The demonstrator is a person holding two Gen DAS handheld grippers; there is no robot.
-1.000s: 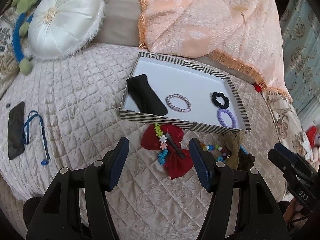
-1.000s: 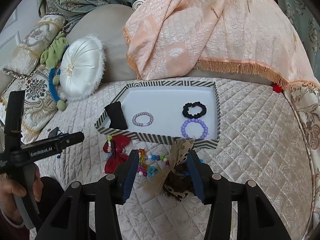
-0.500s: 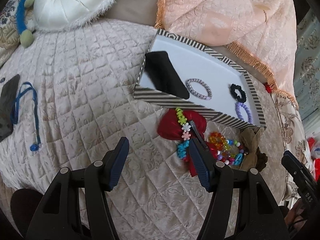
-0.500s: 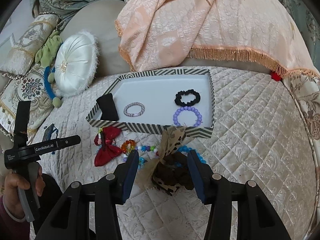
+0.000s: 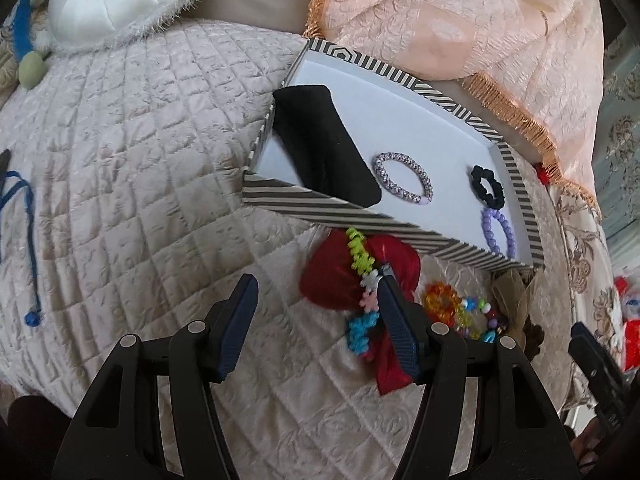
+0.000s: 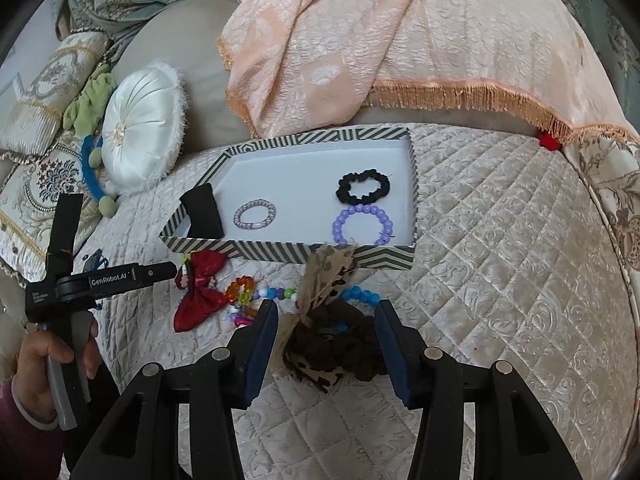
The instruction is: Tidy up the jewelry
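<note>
Red bow [image 5: 360, 276] (beads [image 5: 460, 312] beside) fronts striped tray [image 5: 360, 216].

Quilted beige bed [image 6: 500, 280] carries striped tray [image 6: 280, 250]; just in front of tray: red bow [image 6: 200, 300], bead bracelets [image 6: 260, 294], brown scrunchie [image 6: 340, 348]

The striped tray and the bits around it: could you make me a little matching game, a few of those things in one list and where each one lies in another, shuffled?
Things:
1. black scrunchie
2. purple bead bracelet
3. red bow
4. brown patterned scrunchie

Places:
A. on the quilt outside the striped tray, towards its left end
B. inside the tray, by its right wall, farther from the camera
C. between the fingers of the right gripper
D. inside the tray, by its right wall, against the near wall

Pairs: 1-B, 2-D, 3-A, 4-C
</note>
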